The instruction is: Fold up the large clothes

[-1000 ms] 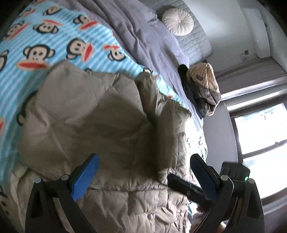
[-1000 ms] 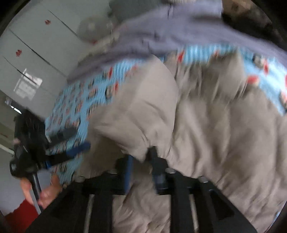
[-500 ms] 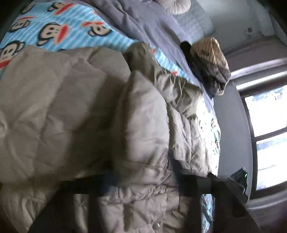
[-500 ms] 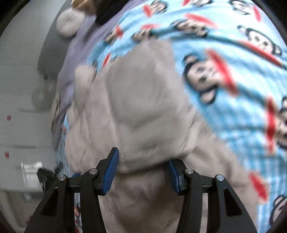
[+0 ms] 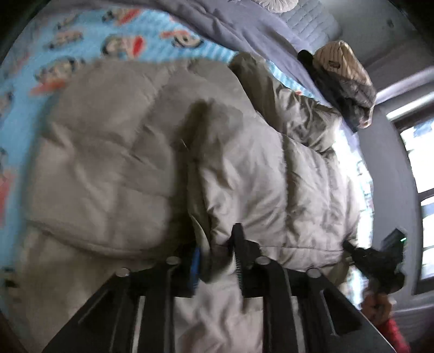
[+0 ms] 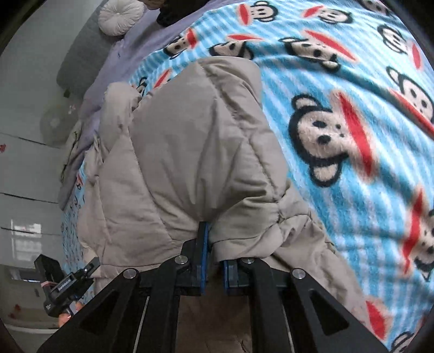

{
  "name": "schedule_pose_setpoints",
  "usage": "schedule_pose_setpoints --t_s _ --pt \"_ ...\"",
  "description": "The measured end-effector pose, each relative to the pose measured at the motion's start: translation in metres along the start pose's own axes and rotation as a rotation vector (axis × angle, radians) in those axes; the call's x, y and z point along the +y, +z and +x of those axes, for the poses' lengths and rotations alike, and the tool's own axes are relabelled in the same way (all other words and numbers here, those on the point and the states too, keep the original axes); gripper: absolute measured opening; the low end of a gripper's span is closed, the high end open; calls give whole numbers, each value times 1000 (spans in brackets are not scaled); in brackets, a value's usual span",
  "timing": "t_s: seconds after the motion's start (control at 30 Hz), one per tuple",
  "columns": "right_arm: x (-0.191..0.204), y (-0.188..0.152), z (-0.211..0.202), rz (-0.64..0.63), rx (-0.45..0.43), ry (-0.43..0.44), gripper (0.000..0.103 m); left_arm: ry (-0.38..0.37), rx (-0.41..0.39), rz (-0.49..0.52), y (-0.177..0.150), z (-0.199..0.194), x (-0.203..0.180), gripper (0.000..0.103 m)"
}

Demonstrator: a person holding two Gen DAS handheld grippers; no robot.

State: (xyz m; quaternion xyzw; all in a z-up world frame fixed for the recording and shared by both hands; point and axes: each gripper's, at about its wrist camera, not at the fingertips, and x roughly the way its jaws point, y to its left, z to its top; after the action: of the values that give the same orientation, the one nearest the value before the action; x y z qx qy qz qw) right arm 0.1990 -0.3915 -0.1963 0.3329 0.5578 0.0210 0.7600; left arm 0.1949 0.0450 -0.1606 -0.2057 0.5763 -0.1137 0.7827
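Observation:
A beige puffer jacket (image 5: 122,163) lies bunched on a bed spread with a blue monkey-print blanket (image 6: 339,95). My left gripper (image 5: 217,260) pinches a raised fold of the jacket near its lower edge. Its jaws are opening slightly, with the fabric still pressed between the pads. My right gripper (image 6: 214,258) is closing on the hem of another padded flap of the jacket (image 6: 190,149), and cloth fills the narrow gap. Each gripper also shows in the other's view, the right gripper (image 5: 379,260) at the right edge and the left gripper (image 6: 65,282) at the lower left, both held by a hand.
A grey duvet (image 5: 230,21) covers the head of the bed, with a round white cushion (image 6: 120,16) on it. A pile of dark clothes topped by a striped cap (image 5: 341,73) sits near the bed's edge. A bright window (image 5: 417,168) is beyond, and white cupboard doors (image 6: 21,163) are opposite.
The left gripper went from wide open above the jacket to closed on a fold. The right gripper swung across and rolled, then narrowed its jaws onto the flap's hem.

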Motion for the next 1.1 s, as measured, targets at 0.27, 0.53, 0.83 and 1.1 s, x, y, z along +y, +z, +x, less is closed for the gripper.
schedule_pose_setpoints --t_s 0.27,0.53,0.83,1.1 --pt "10 -7 -26 -103 23 -72 13 43 -57 102 14 -39 -21 24" --pt "32 -2 -84 -247 -101 -29 57 208 13 174 15 35 -28 25" --pt "-72 86 -18 328 -5 295 69 205 15 186 18 37 -23 25" --pt "-26 105 -9 29 -71 115 13 209 10 176 17 40 -29 25"
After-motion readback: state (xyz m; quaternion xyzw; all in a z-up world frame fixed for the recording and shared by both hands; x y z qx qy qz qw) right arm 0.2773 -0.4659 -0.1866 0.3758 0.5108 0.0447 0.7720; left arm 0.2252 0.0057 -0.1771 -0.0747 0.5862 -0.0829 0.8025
